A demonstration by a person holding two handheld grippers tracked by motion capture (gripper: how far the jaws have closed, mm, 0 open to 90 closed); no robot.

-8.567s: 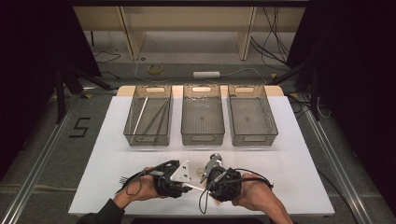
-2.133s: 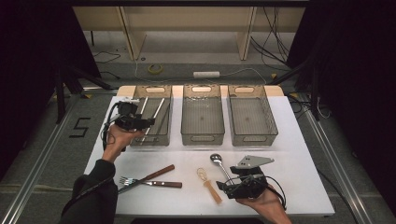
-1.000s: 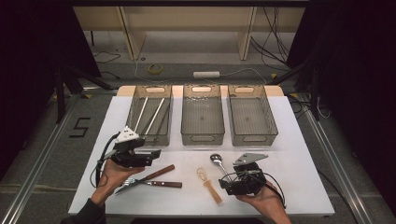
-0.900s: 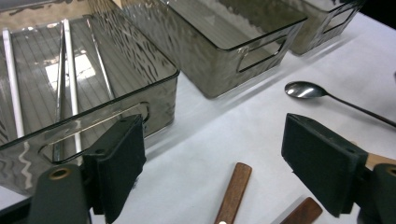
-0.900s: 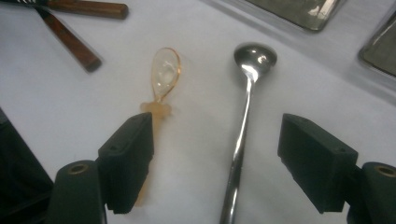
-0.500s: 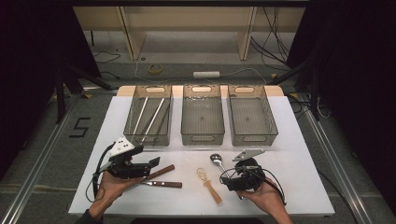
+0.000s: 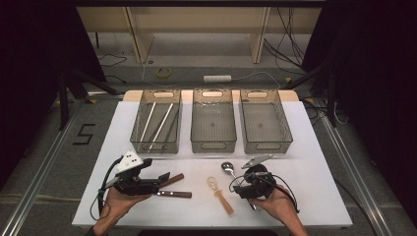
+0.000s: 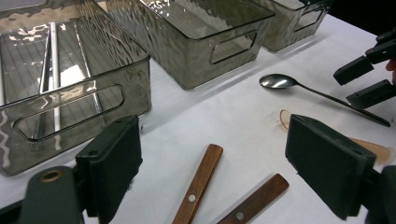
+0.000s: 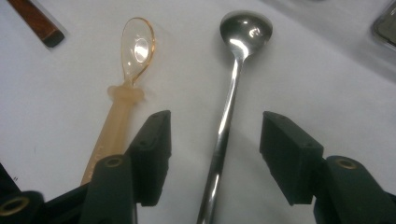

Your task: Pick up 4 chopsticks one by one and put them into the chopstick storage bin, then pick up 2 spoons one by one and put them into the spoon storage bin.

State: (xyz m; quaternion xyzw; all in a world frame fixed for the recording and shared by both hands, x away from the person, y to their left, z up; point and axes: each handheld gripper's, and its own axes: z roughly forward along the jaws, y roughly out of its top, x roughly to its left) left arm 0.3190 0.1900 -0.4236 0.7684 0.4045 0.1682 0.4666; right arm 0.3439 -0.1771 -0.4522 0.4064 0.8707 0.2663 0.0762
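On the near edge of the white worktop [image 7: 314, 147], two hands, each with a gripper. Right gripper [image 9: 212, 158] low over a steel spoon [image 9: 229, 116], fingers [image 9: 152, 156] part spread and just closing, straddling the handle with gaps on both sides, pressing nothing. Spoon flat on the worktop, long axis running away from the gripper, bowl at the far end, pointing toward the bins. Just beside it, apart, an amber spoon [image 9: 126, 79], roughly parallel, bowl likewise far; its handle passing behind the near finger, crowding that side. Left gripper [image 8: 229, 172] lying level, fingers [image 8: 112, 161] spread wide, holding nothing; between and beyond them two wood handles [image 8: 198, 186] of cutlery, side by side, angled up and to the right in the left gripper view. Farther off in the same view, the steel spoon again, with the right gripper's fingers about its handle. At the back, three clear bins in a row: left bin [image 7: 156, 123] with a few long sticks [image 7: 147, 120] lying lengthwise, middle bin [image 7: 213, 120] and right bin [image 7: 264, 120] beside it.
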